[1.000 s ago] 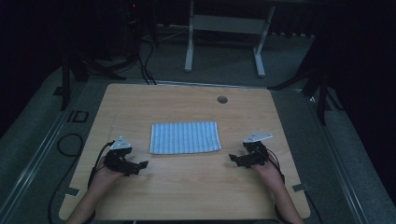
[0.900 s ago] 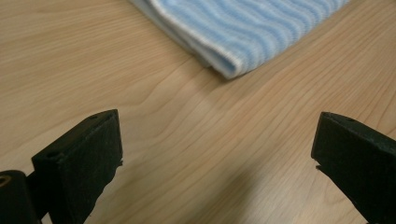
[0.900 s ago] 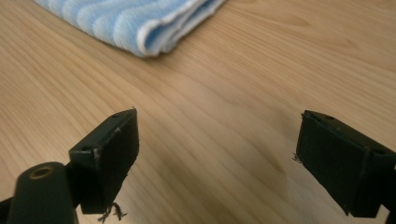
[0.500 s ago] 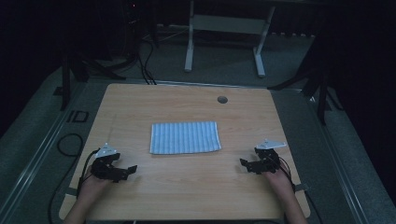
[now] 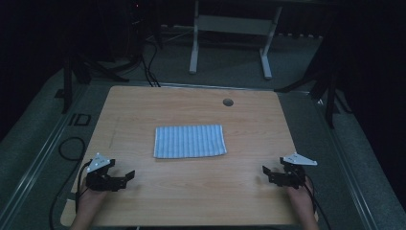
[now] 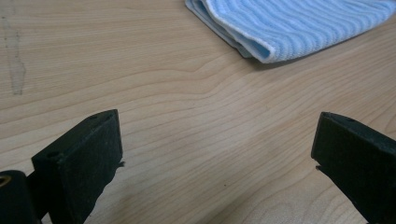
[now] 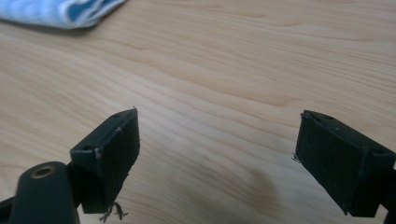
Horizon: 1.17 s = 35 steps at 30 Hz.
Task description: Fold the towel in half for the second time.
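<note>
A folded blue-and-white striped cloth point(image 5: 190, 141) lies flat in the middle of the wooden table point(image 5: 191, 201). My left gripper point(image 5: 128, 177) rests low near the front left edge, open, well apart from the cloth. Over bare wood at the front right sits my right gripper point(image 5: 265, 172), also open. In the left gripper view the cloth's folded corner point(image 6: 289, 23) shows at the top, beyond my left gripper point(image 6: 217, 154). The right gripper view catches a cloth corner point(image 7: 60, 11) at top left, far from my right gripper point(image 7: 217, 149).
A round cable hole point(image 5: 228, 102) sits near the table's far edge. A white desk frame point(image 5: 230, 28) stands on the floor behind the table. Cables point(image 5: 69, 148) trail on the floor at the left. Bare wood surrounds the cloth on all sides.
Both grippers have drawn back from the cloth's sides toward the front corners of the table. The cloth has stayed flat and in place.
</note>
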{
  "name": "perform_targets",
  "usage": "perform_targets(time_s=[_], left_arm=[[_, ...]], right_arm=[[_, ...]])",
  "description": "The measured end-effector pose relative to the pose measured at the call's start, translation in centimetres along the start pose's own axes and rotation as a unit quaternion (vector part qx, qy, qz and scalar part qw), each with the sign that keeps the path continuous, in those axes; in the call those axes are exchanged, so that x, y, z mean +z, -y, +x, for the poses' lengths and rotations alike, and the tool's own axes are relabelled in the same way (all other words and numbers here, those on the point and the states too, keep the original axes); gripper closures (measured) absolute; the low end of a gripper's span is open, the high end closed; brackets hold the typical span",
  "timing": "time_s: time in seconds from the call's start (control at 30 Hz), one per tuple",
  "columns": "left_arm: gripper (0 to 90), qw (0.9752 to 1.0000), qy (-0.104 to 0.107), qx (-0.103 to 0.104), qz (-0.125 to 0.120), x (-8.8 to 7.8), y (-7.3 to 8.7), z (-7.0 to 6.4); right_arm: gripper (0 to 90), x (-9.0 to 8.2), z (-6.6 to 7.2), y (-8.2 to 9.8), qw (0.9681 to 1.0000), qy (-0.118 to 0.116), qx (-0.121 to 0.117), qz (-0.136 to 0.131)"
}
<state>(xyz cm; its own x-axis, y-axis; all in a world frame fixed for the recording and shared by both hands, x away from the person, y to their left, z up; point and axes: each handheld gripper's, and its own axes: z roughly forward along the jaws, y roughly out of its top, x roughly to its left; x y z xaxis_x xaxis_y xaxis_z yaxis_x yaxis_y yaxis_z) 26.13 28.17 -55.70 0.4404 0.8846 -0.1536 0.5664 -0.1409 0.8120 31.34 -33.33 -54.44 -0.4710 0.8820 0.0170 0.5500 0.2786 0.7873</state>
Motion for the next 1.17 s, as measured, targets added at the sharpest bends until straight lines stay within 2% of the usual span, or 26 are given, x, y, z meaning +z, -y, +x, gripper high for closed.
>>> perform_targets(time_s=[0.03, 0.07, 0.13, 0.17, 0.2, 0.23, 0.27, 0.3, 0.33, 0.37, 0.4, 0.43, 0.47, 0.5, 0.53, 0.57, 0.63, 0.73, 0.83, 0.93, 1.17], left_arm=[[1.9, 1.0000, 0.000, 0.000, 0.000, 0.0, 0.0, 0.0], [1.9, 1.0000, -0.007, -0.002, -0.004, -0.1, 0.2, 0.1], [1.9, 0.9998, -0.016, -0.005, -0.010, -0.3, 0.3, 0.2], [1.9, 0.9998, -0.016, -0.005, -0.010, -0.3, 0.3, 0.2], [1.9, 0.9995, -0.028, -0.012, -0.010, -0.5, 0.4, 0.4], [1.9, 0.9995, -0.028, -0.012, -0.010, -0.5, 0.4, 0.4], [1.9, 0.9989, -0.040, -0.016, -0.018, -0.7, 0.3, 0.5], [1.9, 0.9989, -0.040, -0.016, -0.018, -0.7, 0.3, 0.5], [1.9, 0.9974, -0.063, -0.020, -0.028, -0.9, 0.3, 0.5], [1.9, 0.9974, -0.063, -0.020, -0.028, -0.9, 0.3, 0.5], [1.9, 0.9949, -0.091, -0.024, -0.036, -1.1, 0.2, 0.6], [1.9, 0.9949, -0.091, -0.024, -0.036, -1.1, 0.2, 0.6], [1.9, 0.9923, -0.110, -0.037, -0.043, -1.2, 0.2, 0.9], [1.9, 0.9923, -0.110, -0.037, -0.043, -1.2, 0.2, 0.9], [1.9, 0.9901, -0.122, -0.050, -0.048, -1.3, 0.2, 1.1], [1.9, 0.9896, -0.125, -0.052, -0.050, -1.3, 0.2, 1.1], [1.9, 0.9894, -0.126, -0.053, -0.050, -1.3, 0.2, 1.1], [1.9, 0.9908, -0.124, -0.041, -0.036, -0.8, 0.3, 0.9], [1.9, 0.9912, -0.123, -0.037, -0.032, -0.7, 0.3, 0.9], [1.9, 0.9908, -0.122, -0.046, -0.038, -0.8, 0.4, 1.0], [1.9, 0.9903, -0.118, -0.057, -0.047, -1.0, 0.6, 1.2]], right_arm=[[13.4, 0.0, 0.0, 0.0, 1.0000, 0.000, 0.000, 0.000], [13.5, -0.4, -0.3, 0.3, 0.9998, 0.020, 0.005, -0.008], [13.5, -0.7, -0.6, 0.7, 0.9992, 0.036, 0.010, -0.013], [13.5, -0.7, -0.6, 0.7, 0.9992, 0.036, 0.010, -0.013], [13.5, -0.9, -1.0, 1.0, 0.9981, 0.054, 0.020, -0.021], [13.5, -0.9, -1.0, 1.0, 0.9981, 0.054, 0.020, -0.021], [13.4, -1.0, -1.3, 1.1, 0.9958, 0.082, 0.027, -0.032], [13.4, -1.0, -1.4, 1.2, 0.9943, 0.098, 0.028, -0.031], [13.4, -1.0, -1.5, 1.4, 0.9931, 0.110, 0.030, -0.029], [13.4, -0.9, -1.6, 1.5, 0.9917, 0.122, 0.032, -0.028], [12.9, -0.8, -1.7, 1.6, 0.9900, 0.134, 0.033, -0.026], [12.5, -0.7, -1.7, 1.6, 0.9882, 0.147, 0.038, -0.024], [12.5, -0.7, -1.8, 1.7, 0.9866, 0.156, 0.043, -0.022], [12.5, -0.7, -1.8, 1.7, 0.9866, 0.156, 0.043, -0.022], [12.3, -0.7, -1.9, 1.7, 0.9840, 0.169, 0.051, -0.023], [12.3, -0.6, -1.9, 1.7, 0.9829, 0.175, 0.051, -0.023], [12.3, -0.6, -1.8, 1.7, 0.9818, 0.181, 0.053, -0.023], [12.3, -0.5, -1.8, 1.6, 0.9812, 0.184, 0.053, -0.020], [12.3, -0.5, -1.9, 1.6, 0.9813, 0.183, 0.057, -0.020], [13.0, -0.8, -2.1, 1.6, 0.9815, 0.175, 0.072, -0.030], [13.7, -1.2, -2.5, 1.7, 0.9821, 0.158, 0.089, -0.049]])
